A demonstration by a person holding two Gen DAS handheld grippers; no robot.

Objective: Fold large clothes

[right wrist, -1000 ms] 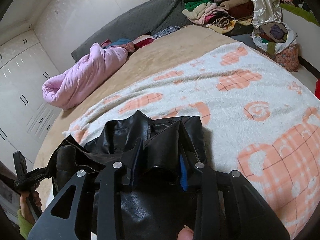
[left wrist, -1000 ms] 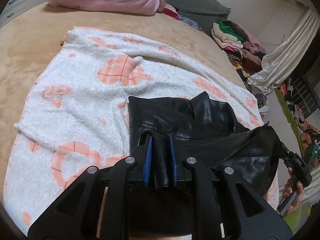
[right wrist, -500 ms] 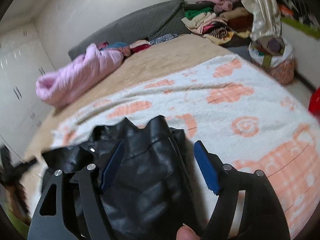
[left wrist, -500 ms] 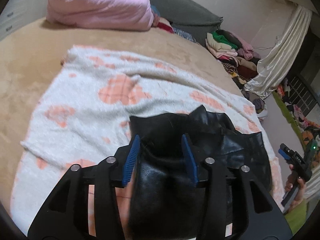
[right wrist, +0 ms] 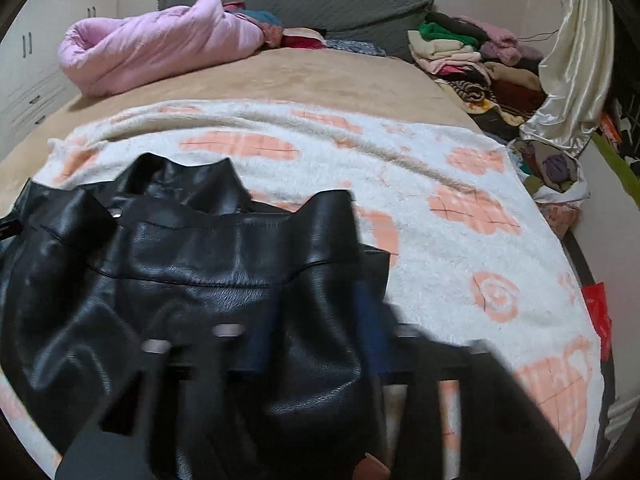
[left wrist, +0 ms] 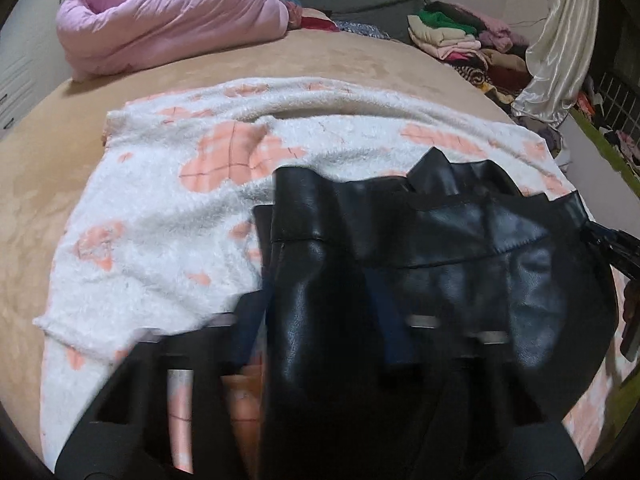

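Observation:
A black leather jacket lies folded on a white blanket with orange hearts, also in the right wrist view. My left gripper is blurred by motion; its blue pads stand apart, with a fold of the jacket lying between them. My right gripper is blurred too; its blue pads stand apart around another fold. Both look open. The right gripper also shows at the right edge of the left wrist view.
The blanket covers a tan bed. A pink rolled duvet and a grey pillow lie at the head. A pile of clothes and a cream curtain stand at the right.
Both grippers went from shut on jacket folds to open. The jacket settled onto the blanket. Both cameras swung so the bed head is now straight ahead.

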